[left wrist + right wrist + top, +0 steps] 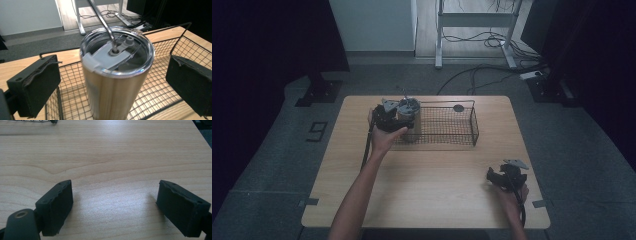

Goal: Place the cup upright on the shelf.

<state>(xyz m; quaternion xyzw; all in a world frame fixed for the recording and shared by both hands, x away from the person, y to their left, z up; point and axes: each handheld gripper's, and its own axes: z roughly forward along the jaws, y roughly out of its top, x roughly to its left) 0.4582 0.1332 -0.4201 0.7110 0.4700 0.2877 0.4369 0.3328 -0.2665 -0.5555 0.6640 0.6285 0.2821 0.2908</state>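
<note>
While the left claw [110,82] stands with its jaws spread wide, a stainless steel tumbler [115,82] sits upright between them, clear of both black pads [35,87]; there is a gap on either side. The tumbler carries a clear lid [117,52] with a grey slider, and a metal straw [102,20] rises at a slant from the lid's hole. It stands inside a black wire basket [447,126], at the basket's left end as the high view shows it, with the mesh floor visible around its base in the left gripper view. In the high view the left claw [404,114] is at that same end of the basket, held by the person's left hand [384,137], whose forearm reaches up from the bottom edge.

The basket lies toward the far side of the wooden bench [427,195], its long side running across the bench. A small dark round thing [458,107] sits by the basket's far rim; what it is cannot be told.

The right claw [115,205] is also open wide, with nothing between its jaws, and bare wood grain shows under them in the right gripper view. In the high view the right claw [494,176] rests near the bench's right front corner, well apart from the basket, in the person's right hand [512,197].
</note>
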